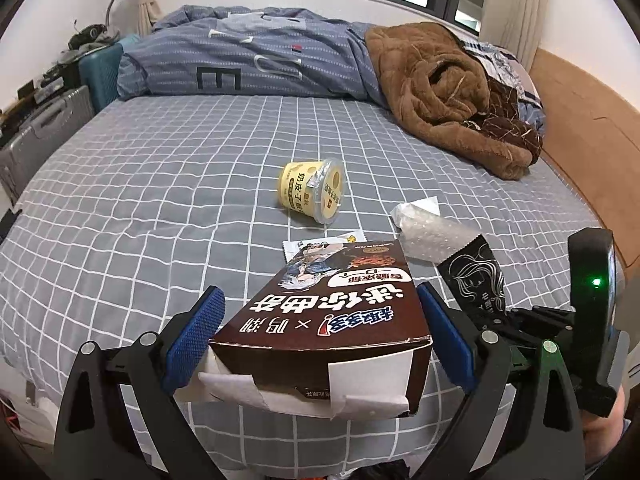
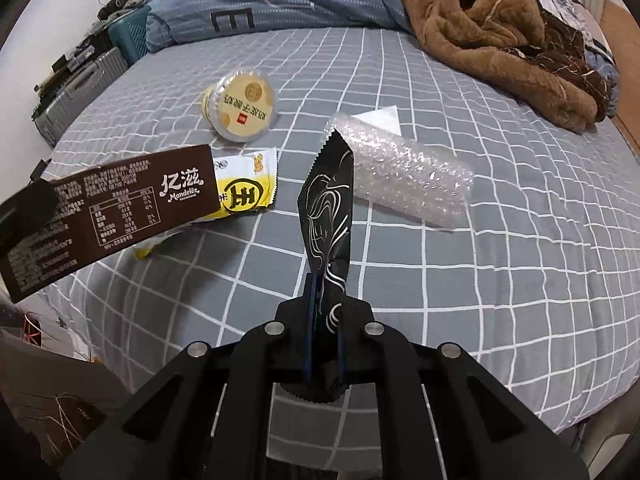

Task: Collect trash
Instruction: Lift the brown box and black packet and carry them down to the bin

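My left gripper (image 1: pixel 318 296) is shut on a brown snack box (image 1: pixel 320 312), its blue pads (image 1: pixel 196 332) pressing the box's sides and holding it above the grey checked bed (image 1: pixel 160 184). In the right wrist view the same box (image 2: pixel 104 216) hangs at the left. My right gripper (image 2: pixel 326 296) is shut on a black wrapper with white line art (image 2: pixel 328 216), which stands up from its jaws; that wrapper (image 1: pixel 476 276) also shows in the left wrist view. On the bed lie a yellow cup on its side (image 2: pixel 244 108), a yellow wrapper (image 2: pixel 248 188) and a bubble-wrap roll (image 2: pixel 412 180).
A white paper piece (image 2: pixel 384 118) lies behind the bubble wrap. A brown fleece blanket (image 1: pixel 448 92) and a blue duvet (image 1: pixel 248 56) are heaped at the far side. Suitcases (image 1: pixel 44 128) stand left of the bed; a wooden headboard (image 1: pixel 584 128) runs along the right.
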